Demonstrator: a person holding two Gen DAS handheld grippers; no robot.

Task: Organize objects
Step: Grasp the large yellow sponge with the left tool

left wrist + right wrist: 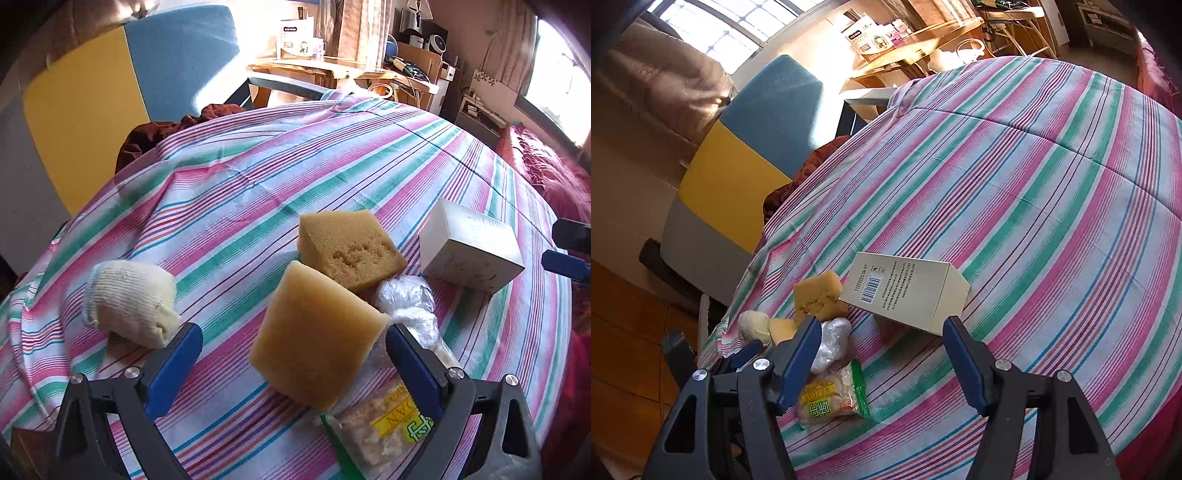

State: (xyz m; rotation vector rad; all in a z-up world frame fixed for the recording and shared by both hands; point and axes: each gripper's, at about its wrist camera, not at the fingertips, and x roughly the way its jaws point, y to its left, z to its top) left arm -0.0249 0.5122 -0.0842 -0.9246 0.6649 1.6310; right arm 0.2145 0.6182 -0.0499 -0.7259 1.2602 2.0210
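Note:
On the striped tablecloth (258,177) a pale yellow sponge (314,336) stands tilted between the fingers of my left gripper (293,328). The right pad touches its corner and the left pad stands clear, so the gripper is open. Behind it lie a darker sponge (351,247), a crumpled plastic bundle (406,299), a white box (469,251) and, to the left, a rolled cream sock (129,302). A snack packet (384,432) lies under the right finger. My right gripper (882,321) is open and empty, just short of the white box (908,295).
A blue and yellow chair (129,85) stands at the table's far left, with dark red cloth (155,136) on its seat. A wooden desk (332,70) with boxes is behind. A red blanket (546,170) lies to the right. The cloth beyond the objects is bare.

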